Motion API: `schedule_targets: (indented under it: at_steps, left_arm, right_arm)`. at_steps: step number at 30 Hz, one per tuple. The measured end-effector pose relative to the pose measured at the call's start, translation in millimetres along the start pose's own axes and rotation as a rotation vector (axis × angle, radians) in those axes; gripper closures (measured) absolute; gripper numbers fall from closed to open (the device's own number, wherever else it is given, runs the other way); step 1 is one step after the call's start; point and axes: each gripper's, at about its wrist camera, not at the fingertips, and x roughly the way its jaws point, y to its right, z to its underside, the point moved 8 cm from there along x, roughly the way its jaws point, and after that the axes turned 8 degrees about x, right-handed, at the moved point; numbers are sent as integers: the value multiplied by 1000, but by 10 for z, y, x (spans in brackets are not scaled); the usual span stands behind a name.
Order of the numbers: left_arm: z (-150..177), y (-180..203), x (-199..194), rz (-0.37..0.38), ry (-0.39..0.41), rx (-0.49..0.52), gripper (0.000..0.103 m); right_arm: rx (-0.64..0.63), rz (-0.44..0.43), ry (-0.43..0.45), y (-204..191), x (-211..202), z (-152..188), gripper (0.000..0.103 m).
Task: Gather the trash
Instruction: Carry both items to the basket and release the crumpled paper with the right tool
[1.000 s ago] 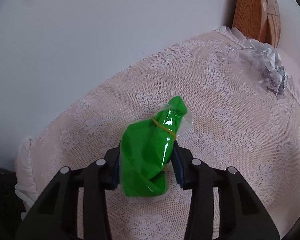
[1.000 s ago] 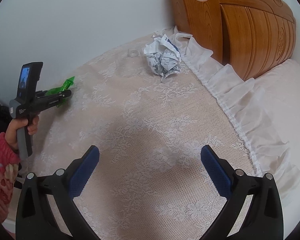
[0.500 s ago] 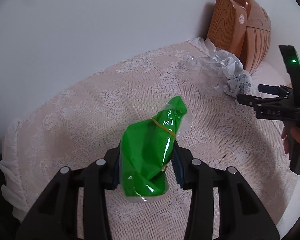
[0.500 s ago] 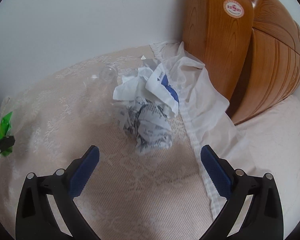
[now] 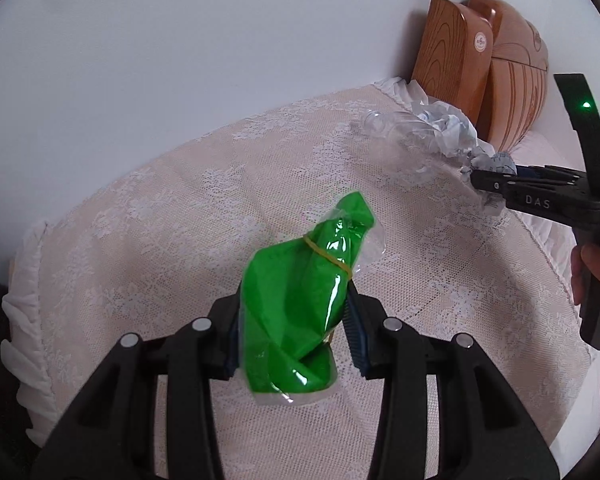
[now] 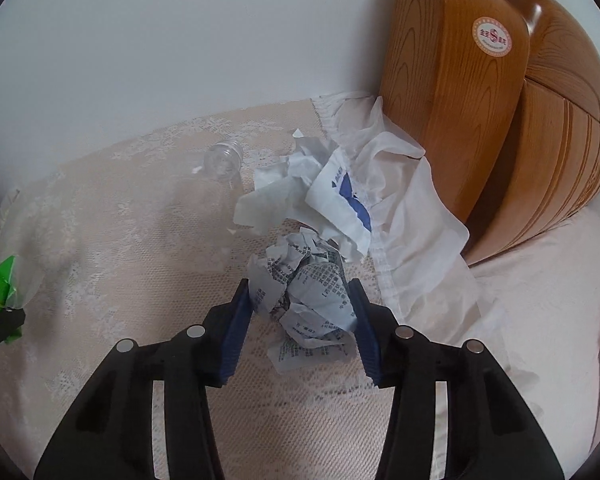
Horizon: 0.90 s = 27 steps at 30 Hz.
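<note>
"DAS" is read on the right gripper (image 5: 540, 200); the headboard sticker (image 6: 492, 37) and crumpled paper (image 6: 312, 288) print are illegible.

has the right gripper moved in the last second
Yes. The right gripper moved toward the wooden headboard, and its tongs closed around the crumpled printed paper.
</note>
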Motion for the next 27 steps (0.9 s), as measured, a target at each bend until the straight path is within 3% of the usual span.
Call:
schedule_targets:
  at_steps: [9, 13, 21, 27]
  left_arm:
    - [393, 563, -534, 52, -5, 15, 62]
    - [653, 918, -802, 94, -16, 45, 63]
    - [1138, 1774, -1165, 183, -46, 106, 62]
    - [1299, 2430, -1289, 229, -62, 206, 62]
  right_arm:
    - [50, -135, 32, 53, -1019, 827, 54]
    - [96, -171, 25, 185, -1520, 1429, 54]
    - [186, -169, 0, 577, -2033, 2363, 53]
    - [287, -163, -17, 847, -2196, 2860, 53]
